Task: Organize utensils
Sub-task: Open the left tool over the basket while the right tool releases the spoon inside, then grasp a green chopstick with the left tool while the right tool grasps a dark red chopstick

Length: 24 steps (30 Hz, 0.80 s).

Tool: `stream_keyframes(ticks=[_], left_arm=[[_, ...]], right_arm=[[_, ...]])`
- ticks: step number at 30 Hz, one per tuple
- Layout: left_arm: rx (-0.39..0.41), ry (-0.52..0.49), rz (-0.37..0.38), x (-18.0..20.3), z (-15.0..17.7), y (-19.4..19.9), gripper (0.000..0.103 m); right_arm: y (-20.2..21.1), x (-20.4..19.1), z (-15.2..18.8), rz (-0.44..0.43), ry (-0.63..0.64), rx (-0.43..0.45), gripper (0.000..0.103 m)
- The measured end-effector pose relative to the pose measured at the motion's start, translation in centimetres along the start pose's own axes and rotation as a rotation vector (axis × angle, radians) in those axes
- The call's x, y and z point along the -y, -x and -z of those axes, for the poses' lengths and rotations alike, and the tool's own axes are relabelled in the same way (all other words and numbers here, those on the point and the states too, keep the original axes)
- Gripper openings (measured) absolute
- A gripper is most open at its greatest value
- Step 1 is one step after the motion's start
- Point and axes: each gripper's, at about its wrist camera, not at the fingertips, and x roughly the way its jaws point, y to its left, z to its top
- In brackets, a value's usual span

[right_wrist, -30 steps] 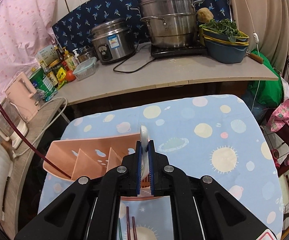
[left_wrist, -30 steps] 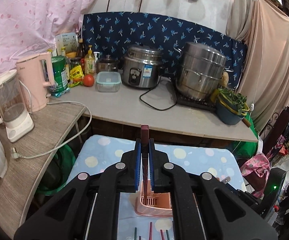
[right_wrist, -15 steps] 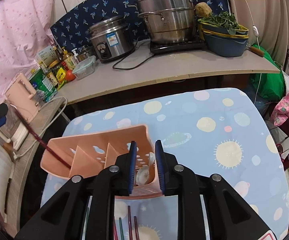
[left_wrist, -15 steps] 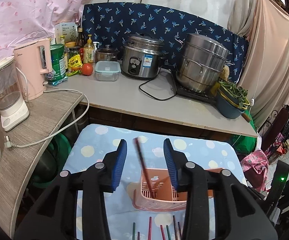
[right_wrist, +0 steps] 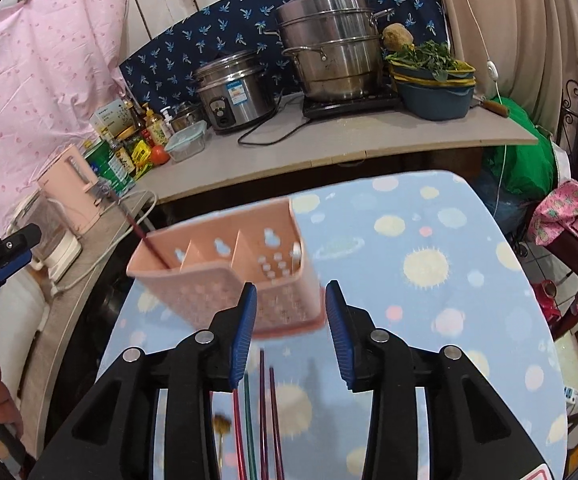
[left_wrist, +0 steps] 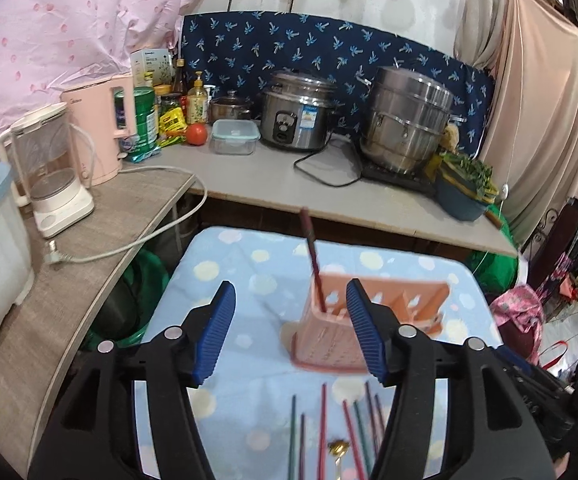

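Table [right_wrist: 469, 280]: blue dotted cloth.
Caddy [right_wrist: 225, 264]: pink, divided, mid-table toward far edge.
One dark red chopstick [left_wrist: 313, 260] standing tilted in left end compartment; white item in right end compartment, likely spoon, blurred.
Loose chopsticks [left_wrist: 329, 432]: several flat near front edge, plus gold-tipped piece, unidentifiable.
Left gripper [left_wrist: 289, 336]: jaws wide apart, empty.
Right gripper [right_wrist: 291, 332]: jaws wide apart, empty.
Progress estimate: early; most still unsorted.

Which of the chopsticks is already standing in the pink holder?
Only the dark red chopstick, leaning in the left end compartment of the holder. The other chopsticks lie flat on the tablecloth in front of it.
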Motion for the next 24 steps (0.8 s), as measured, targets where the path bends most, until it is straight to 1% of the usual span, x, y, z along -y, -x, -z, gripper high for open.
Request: stream_keyframes(ticks=[5,14,19,24], left_arm=[[-0.076,-0.017,-0.017,-1.0,5.0,1.0,0.055],[-0.215,-0.034,-0.050,-2.5,13.5,1.8,0.055],[-0.275,-0.028,-0.063,-3.3,17.0,2.2,0.055],[-0.314,-0.031,-0.066,-3.6,19.4,2.4,0.055]], right_arm=[[1.4,0.2,5.0,0.005,0.008,-0.060,0.035],[2.7,-0.4,13.0,0.043,0.088,-0.148,0.036],[2.6,-0.5,16.4,0.044,0.111,-0.202,0.035],[2.3,-0.5,18.6,0.044,0.114,-0.243,0.036]])
